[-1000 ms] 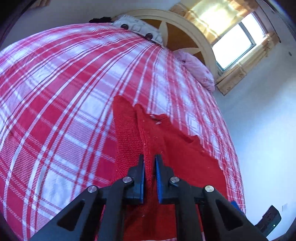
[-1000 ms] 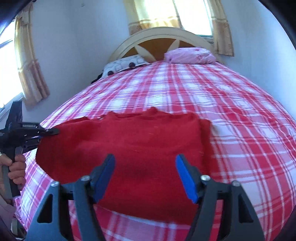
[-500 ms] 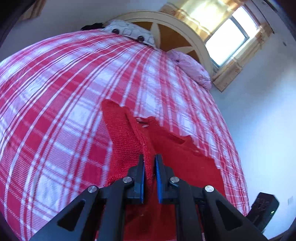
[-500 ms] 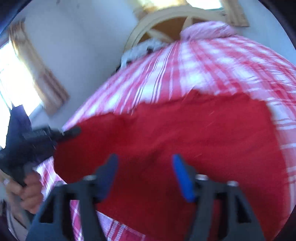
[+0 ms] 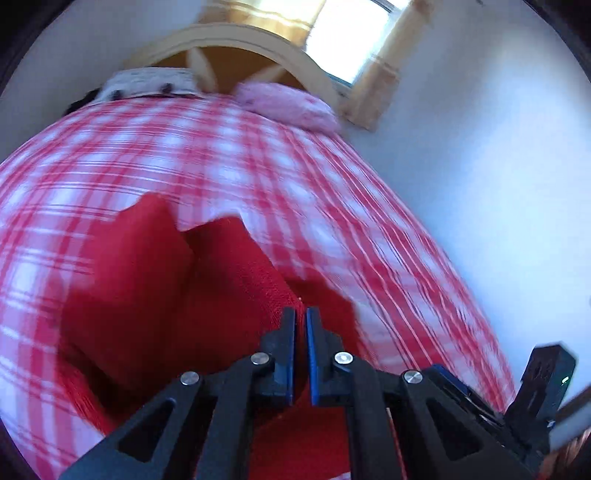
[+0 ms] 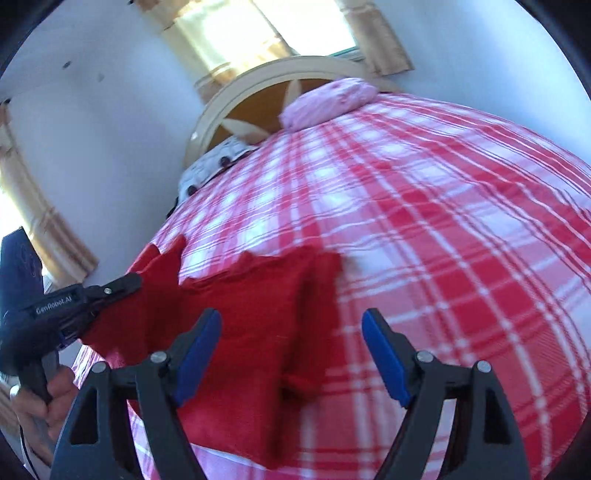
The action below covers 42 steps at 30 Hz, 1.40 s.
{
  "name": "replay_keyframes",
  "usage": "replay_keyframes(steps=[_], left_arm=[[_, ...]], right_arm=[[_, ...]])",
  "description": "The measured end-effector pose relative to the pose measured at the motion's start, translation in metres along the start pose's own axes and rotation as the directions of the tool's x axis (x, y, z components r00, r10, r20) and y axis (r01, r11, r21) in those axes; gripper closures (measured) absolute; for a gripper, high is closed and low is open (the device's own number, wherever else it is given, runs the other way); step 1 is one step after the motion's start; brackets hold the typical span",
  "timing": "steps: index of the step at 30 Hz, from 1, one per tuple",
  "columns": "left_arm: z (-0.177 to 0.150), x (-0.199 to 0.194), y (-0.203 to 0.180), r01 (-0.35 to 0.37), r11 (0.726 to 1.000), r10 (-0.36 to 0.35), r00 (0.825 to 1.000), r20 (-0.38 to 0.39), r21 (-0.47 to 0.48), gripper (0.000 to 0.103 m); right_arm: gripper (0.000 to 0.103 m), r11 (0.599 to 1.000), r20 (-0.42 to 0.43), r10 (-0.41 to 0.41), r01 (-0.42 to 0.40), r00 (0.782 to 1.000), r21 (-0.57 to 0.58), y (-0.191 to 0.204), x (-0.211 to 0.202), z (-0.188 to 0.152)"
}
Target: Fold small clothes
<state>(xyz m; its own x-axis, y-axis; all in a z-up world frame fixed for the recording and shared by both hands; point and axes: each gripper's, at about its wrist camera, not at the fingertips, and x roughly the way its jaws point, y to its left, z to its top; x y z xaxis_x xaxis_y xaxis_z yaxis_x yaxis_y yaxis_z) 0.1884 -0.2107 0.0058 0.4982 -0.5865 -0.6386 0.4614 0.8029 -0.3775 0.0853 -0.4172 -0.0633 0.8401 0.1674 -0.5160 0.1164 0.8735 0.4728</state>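
object: red knit garment (image 6: 255,325) | look: plain red, coarse knit, scalloped neckline edge | state: partly folded, one side panel doubled over the middle, another edge lifted off the bed | pose: mostly flat, lifted corner peaked | place: near edge of the red-and-white plaid bedspread (image 6: 424,206)

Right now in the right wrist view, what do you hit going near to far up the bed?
Open right tongs with blue pads → red knitted garment → red-and-white plaid bedspread → pink crumpled pillow → cream arched wooden headboard → sunlit window with beige curtains.
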Motion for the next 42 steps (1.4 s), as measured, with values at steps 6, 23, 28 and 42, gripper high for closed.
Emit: replay_keyframes(steps=[6, 23, 28, 42], left_arm=[[-0.045, 0.049, -0.045, 0.035, 0.986, -0.012, 0.991, -0.135, 0.166, 0.098], [-0.064, -0.09, 0.094, 0.08, 0.996, -0.078, 0.996, -0.044, 0.036, 0.095], [-0.071, -0.087, 0.11, 0.06, 0.998, -0.061, 0.997, -0.051, -0.014, 0.095], [-0.008, -0.088, 0.173, -0.013, 0.992, 0.019, 0.999, 0.042, -0.122, 0.095]], right_arm=[[0.021, 0.999, -0.003, -0.033, 0.033, 0.999, 0.038, -0.025, -0.014, -0.009], [0.021, 0.958, -0.081, 0.283, -0.279, 0.956, 0.065, 0.033, 0.009, 0.004], [0.018, 0.947, -0.174, 0.31, -0.32, 0.935, -0.031, 0.076, 0.031, 0.006], [0.011, 0.886, -0.376, 0.433, -0.311, 0.819, 0.343, 0.084, 0.146, 0.021]])
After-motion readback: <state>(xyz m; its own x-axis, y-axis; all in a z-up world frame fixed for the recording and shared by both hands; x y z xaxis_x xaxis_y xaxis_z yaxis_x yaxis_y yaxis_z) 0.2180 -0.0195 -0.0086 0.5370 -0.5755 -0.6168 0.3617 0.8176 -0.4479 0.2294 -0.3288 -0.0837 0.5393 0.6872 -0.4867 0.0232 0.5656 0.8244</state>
